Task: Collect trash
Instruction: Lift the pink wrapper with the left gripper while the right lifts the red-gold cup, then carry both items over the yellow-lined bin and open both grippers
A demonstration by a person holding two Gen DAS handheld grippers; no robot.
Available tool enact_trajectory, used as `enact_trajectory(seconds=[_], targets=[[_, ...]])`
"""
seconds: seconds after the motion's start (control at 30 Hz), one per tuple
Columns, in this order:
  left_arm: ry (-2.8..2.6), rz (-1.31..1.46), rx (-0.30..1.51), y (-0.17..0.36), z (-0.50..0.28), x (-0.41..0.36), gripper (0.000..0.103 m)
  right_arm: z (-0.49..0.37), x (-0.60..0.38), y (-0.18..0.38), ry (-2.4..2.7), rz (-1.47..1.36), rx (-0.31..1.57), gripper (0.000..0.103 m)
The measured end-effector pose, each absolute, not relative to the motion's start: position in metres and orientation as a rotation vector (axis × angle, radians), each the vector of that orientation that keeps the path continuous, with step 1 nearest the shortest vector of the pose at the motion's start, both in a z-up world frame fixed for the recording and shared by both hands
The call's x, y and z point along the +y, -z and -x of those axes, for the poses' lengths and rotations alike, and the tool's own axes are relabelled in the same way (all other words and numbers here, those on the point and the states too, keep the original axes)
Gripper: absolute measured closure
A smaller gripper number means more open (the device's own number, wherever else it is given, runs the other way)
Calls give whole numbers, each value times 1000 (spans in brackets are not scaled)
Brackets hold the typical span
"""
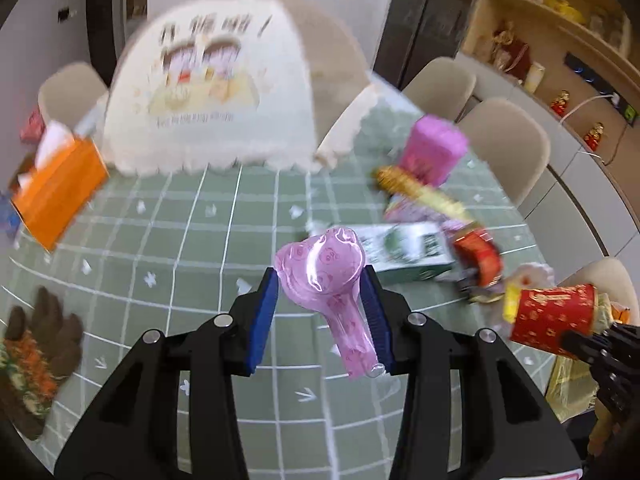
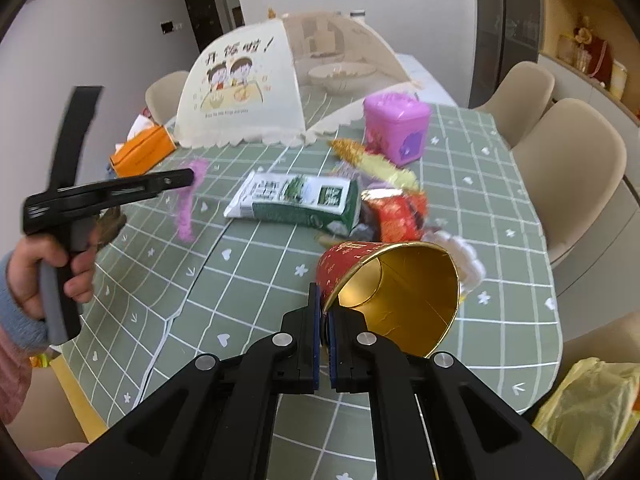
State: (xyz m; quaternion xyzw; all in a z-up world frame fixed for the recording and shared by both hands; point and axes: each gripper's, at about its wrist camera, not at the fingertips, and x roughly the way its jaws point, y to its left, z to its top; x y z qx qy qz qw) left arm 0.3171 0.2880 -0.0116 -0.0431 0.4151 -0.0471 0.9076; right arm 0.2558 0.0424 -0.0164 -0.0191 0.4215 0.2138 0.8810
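My left gripper (image 1: 320, 292) is shut on a pink see-through plastic spoon-shaped wrapper (image 1: 324, 264), held between the blue pads above the green checked tablecloth (image 1: 192, 240). In the right wrist view that gripper (image 2: 188, 178) is at the left with the pink wrapper (image 2: 188, 204) dangling blurred from its tip. My right gripper (image 2: 324, 312) is shut on the rim of a red paper cup (image 2: 400, 292) with a gold inside, lying tilted with its mouth toward the camera. A green-and-white carton (image 2: 296, 200), a crumpled red wrapper (image 2: 400, 212) and a gold wrapper (image 2: 380, 164) lie on the table.
A white mesh food cover (image 2: 240, 92) stands at the back, an orange tissue box (image 2: 144, 152) to its left, a pink tub (image 2: 396, 128) to its right. A yellow bag (image 2: 592, 404) hangs past the table's right edge. Beige chairs (image 2: 568, 168) ring the table. A brown glove (image 1: 36, 352) lies left.
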Motion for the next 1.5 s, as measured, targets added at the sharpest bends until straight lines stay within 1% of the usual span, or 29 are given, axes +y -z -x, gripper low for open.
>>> enact_trajectory(seconds=[0.2,0.47,0.7,0.93,1.17,1.3,1.5], targets=[[167,62,774,-35,-290,232,62,-237,5,-15,-404,44,813,98],[295,-2,700,-69,-251,136,62,-195,-75,-50,-285,55,748,98],[407,-13,703,-76,-229,66,62,-161,-142,-61,-202,48,714,98],[598,52,795,-61,-214,-5,62,-134,-218,-64,-93,43,692,98],[694,58,861,-45,-201,-65,62,-121,-293,-41,-15,-66,729,98],[719,25,880,-37,-193,-89,62,-125,-318,-3,-36,-182,797,98],[698,29,910,-28,-196,-100,62,-152,-320,65,-127,-305,929,98]])
